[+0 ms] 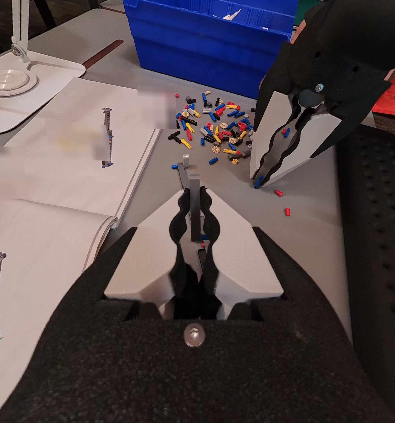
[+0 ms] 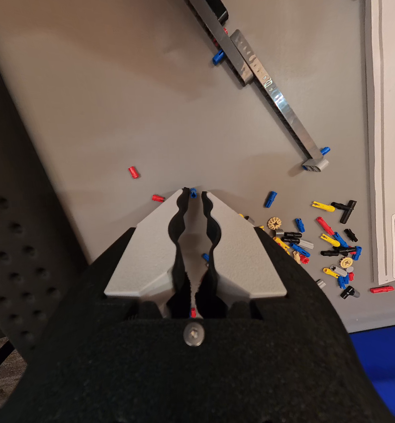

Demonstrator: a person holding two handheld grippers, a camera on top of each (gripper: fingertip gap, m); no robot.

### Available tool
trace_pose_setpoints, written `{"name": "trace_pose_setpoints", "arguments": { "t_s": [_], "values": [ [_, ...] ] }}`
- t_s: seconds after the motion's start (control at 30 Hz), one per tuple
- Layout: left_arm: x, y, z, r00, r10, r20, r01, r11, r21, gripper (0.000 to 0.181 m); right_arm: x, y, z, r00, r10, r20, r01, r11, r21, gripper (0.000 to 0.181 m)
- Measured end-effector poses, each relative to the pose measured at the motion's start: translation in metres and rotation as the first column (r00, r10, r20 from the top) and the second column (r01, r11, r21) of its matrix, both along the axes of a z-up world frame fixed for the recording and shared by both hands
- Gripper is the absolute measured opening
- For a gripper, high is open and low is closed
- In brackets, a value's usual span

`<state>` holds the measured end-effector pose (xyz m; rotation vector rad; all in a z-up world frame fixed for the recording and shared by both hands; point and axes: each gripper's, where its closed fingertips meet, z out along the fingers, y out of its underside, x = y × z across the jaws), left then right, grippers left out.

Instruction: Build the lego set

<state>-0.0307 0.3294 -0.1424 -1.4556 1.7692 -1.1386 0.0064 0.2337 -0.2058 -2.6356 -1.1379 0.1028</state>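
My left gripper is shut on a long grey beam assembly, which runs forward over the grey table; a blue pin and a light grey piece sit at its far end. The assembly also shows in the right wrist view. My right gripper points down at the table right of it, also seen in the left wrist view. Its jaws stand narrowly open around a small blue pin, which rests against the left fingertip. A pile of loose coloured pins and gears lies beyond.
An open instruction booklet lies to the left. A blue bin stands behind the pile. A black perforated mat lies on the right. Two loose red pins lie near my right gripper. A white stand base sits far left. There is about 12 cm between the tips of the two grippers. From the right gripper's tips to the blue pin is close to 11 cm. Seen from the right wrist view as well.
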Motion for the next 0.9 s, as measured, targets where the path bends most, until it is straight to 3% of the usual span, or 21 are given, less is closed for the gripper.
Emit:
{"name": "trace_pose_setpoints", "arguments": {
  "t_s": [0.9],
  "values": [
    [0.0003, -0.0019, -0.0034, 1.000, -0.009, -0.014, 0.009, 1.000, -0.001, 0.006, 0.0002, -0.0010, -0.0038, 1.000, 0.018, 0.021, -0.018, 1.000, 0.005, 0.005]
  ]
}}
